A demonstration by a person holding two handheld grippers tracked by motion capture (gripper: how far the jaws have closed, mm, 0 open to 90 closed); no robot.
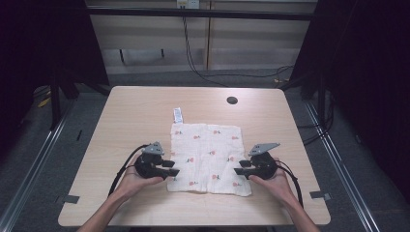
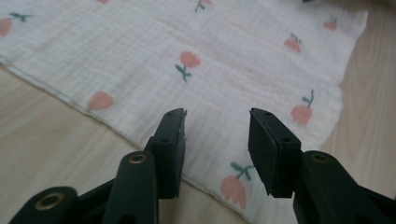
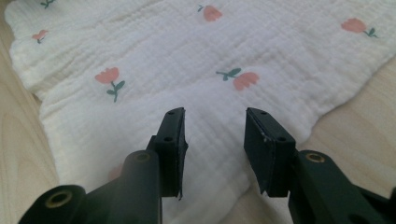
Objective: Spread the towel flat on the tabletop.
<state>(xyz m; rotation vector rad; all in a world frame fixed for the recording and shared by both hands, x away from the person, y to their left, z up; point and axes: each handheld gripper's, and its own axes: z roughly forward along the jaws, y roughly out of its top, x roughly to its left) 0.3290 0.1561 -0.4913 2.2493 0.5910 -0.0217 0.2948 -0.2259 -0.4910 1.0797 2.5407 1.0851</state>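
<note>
Black jaws of the left gripper stand partly apart over the near left edge of the cloth, nothing clamped between them. Those of the right gripper gape likewise over its near right edge — empty too. One white cloth with small pink flowers lies flat on the wooden table, between two hands. One label pokes from its far corner; one dark hole sits beyond — print unreadable.
</note>
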